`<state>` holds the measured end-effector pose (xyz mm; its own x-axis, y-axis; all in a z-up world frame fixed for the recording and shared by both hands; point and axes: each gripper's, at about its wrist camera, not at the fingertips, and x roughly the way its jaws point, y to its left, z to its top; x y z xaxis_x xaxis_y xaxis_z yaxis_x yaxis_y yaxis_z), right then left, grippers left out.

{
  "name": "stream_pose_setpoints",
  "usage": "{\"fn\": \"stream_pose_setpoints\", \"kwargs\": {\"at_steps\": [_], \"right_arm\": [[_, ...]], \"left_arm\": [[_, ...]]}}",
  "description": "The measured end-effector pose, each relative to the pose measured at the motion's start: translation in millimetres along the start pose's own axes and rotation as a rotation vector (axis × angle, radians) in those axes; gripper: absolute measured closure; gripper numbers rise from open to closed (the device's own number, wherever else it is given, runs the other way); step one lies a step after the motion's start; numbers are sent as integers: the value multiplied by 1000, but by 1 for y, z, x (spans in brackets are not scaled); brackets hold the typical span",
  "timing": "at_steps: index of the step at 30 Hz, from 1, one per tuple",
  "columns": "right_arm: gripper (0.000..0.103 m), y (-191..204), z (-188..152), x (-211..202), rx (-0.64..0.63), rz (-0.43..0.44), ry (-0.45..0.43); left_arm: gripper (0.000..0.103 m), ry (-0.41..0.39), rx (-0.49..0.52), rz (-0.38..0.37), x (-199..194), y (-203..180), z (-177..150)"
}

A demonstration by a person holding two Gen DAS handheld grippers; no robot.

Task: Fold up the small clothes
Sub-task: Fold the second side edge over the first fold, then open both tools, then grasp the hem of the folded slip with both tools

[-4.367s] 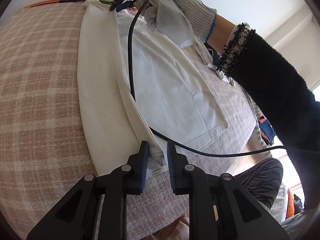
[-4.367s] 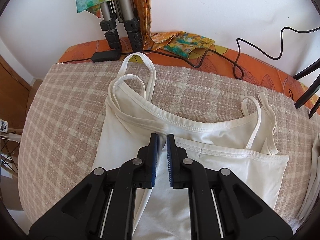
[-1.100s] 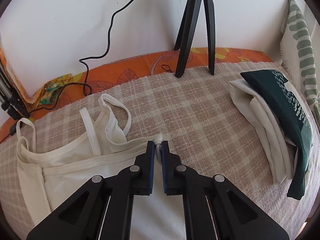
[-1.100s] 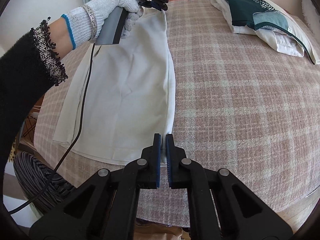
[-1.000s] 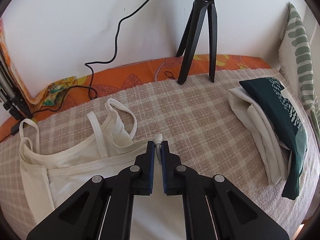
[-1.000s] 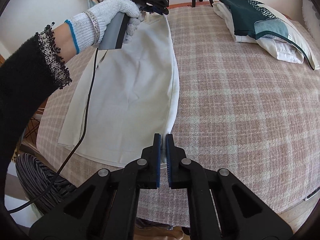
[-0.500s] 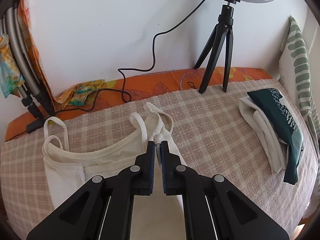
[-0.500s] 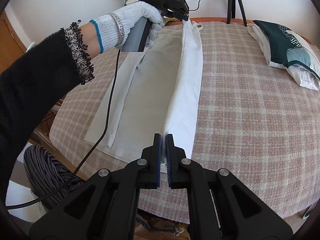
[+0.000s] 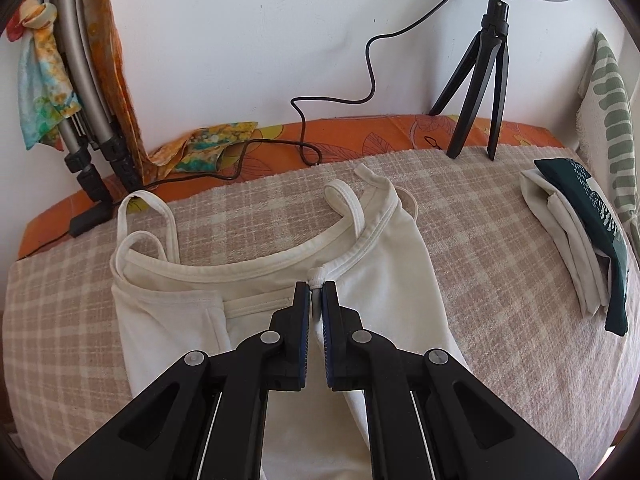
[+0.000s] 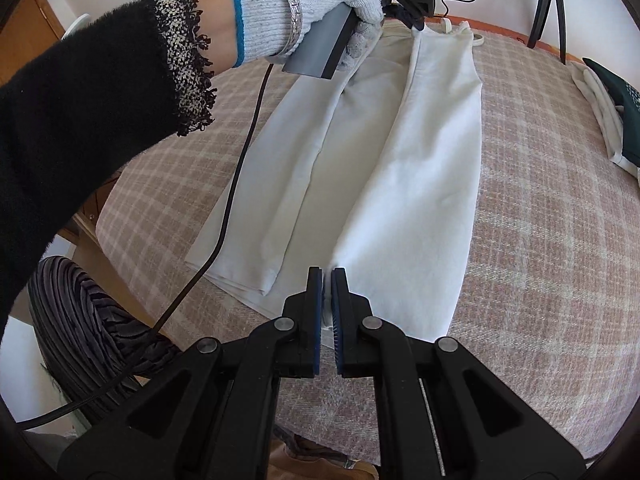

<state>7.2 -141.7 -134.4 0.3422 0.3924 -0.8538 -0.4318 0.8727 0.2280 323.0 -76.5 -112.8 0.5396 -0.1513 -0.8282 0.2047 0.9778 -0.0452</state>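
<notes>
On the desk (image 9: 500, 216) with the checked cloth lies a white top (image 9: 384, 276) with thin straps, spread out long, with both long sides folded in toward the middle. The left hand-held gripper (image 9: 316, 292) is pressed together on a small bunch of the top's neck edge. The right hand-held gripper (image 10: 327, 280) is pressed together on the bottom hem of the same top (image 10: 420, 184), near the front edge of the desk (image 10: 552, 240). The left view shows the neck end with its looped straps, a black tripod (image 9: 480, 76) standing by the wall, a black cable (image 9: 320, 104) trailing along the orange strip, and a pile of folded clothes (image 9: 576, 236) well apart on the right. The right view shows the whole length of the top instead, and a gloved hand (image 10: 316, 4) holding the other hand-held gripper at the far end. The folded clothes (image 10: 608, 96) sit at the right edge there.
</notes>
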Motion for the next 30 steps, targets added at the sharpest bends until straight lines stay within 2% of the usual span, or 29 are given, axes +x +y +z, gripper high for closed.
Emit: {"fn": "stream_pose_setpoints", "kwargs": {"at_steps": [7,17,19,20,22,23,24,26,27,29,30], "right_arm": [[97,-2,-1,15,-15,-8,43],[97,-2,-5,17,-23,-1,51],[97,-3,-4,12,-19,54,42],[97,-3,-4,8,-16,75,34],[93,-7,-2,-4,-10,117,9],[91,-9,-1,-11,-7,134,-10],[90,-13,-1,-17,-1,141,-33],[84,-20,0,-30,10,155,-73],[76,-24,-1,-36,19,148,-95],[68,-37,-2,-47,52,114,-137],[68,-44,-2,-50,74,95,-145]], "left_arm": [[98,2,7,28,4,7,-8],[98,1,17,61,5,11,-11],[95,11,23,73,5,11,-9],[89,28,20,73,5,11,-8],[74,33,14,65,-2,13,-7],[62,18,12,56,-8,14,-8],[56,4,9,47,-15,15,-9],[55,-29,-11,36,-34,22,-11],[55,-40,-22,21,-43,26,-13],[55,-54,-33,-2,-62,35,-22],[55,-57,-35,-7,-72,39,-29]]}}
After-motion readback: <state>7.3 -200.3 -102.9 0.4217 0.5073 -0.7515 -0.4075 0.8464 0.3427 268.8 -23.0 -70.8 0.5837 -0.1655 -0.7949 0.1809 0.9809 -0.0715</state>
